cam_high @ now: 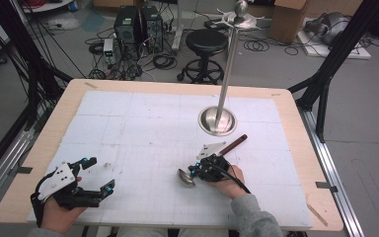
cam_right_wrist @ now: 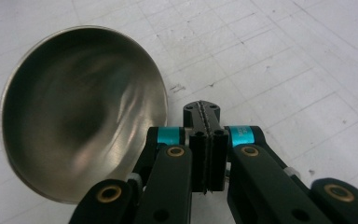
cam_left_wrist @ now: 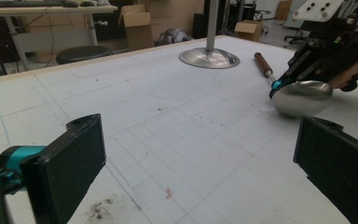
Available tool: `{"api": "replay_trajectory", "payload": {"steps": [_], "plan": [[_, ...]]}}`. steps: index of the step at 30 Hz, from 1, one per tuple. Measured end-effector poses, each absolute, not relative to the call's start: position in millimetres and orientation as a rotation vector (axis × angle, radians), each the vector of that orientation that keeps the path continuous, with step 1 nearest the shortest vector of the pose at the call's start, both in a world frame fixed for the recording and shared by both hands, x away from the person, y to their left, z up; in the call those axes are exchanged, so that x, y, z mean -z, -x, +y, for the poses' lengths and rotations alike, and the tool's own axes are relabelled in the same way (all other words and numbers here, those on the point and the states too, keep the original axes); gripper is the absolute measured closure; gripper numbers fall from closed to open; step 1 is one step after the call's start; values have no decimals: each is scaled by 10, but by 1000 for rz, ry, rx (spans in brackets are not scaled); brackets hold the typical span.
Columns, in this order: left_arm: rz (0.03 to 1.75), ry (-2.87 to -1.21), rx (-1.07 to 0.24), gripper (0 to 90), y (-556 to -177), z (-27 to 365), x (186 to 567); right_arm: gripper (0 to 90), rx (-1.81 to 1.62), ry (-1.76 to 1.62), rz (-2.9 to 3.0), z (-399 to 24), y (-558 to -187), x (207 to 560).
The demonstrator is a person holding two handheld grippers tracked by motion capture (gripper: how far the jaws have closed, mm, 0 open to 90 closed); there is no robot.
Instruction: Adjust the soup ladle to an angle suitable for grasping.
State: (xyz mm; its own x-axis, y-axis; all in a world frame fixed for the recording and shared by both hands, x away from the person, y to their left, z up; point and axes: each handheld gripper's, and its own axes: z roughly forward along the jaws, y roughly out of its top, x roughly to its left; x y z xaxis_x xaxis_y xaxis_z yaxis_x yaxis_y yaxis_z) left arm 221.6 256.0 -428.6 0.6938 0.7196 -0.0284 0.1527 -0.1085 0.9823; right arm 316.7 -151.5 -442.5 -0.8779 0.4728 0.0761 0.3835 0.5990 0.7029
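A steel ladle with a brown wooden handle lies on the white gridded mat, its bowl toward the front. My right gripper lies over the ladle's stem, its tip at the bowl's rim. In the right gripper view the right gripper has its pads pressed flat together with nothing showing between them, and the hollow bowl sits just to their left. My left gripper rests open at the front left. In its own view the left gripper has wide jaws that frame the bare mat, with the ladle bowl and right gripper beyond.
A tall steel stand with a round base and hooked top rises at the mat's far middle, just behind the ladle handle. The wooden table edge borders the mat. A stool, computers and cables stand on the floor beyond.
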Motion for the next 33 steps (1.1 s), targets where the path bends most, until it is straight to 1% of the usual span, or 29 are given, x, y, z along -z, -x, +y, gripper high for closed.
{"api": "replay_trajectory", "payload": {"steps": [8, 13, 19, 24, 33], "plan": [[698, -1637, -544, 25, -2219, 2540, 4273, 900, -1172, -751, 2733, -1652, -3073, 4429], [699, -1634, -543, 25, -2221, 2545, 4271, 900, -1110, -699, 2765, -1741, -2960, 4392], [702, -1637, -545, 25, -2221, 2540, 4274, 900, -1130, -658, 2792, -1987, -2822, 4396], [704, -1624, -534, 25, -2219, 2526, 4265, 900, -1188, -703, 2826, -2278, -2749, 4418], [698, -1618, -533, 25, -2219, 2529, 4258, 900, -1187, -693, 2857, -2546, -2665, 4410]]}}
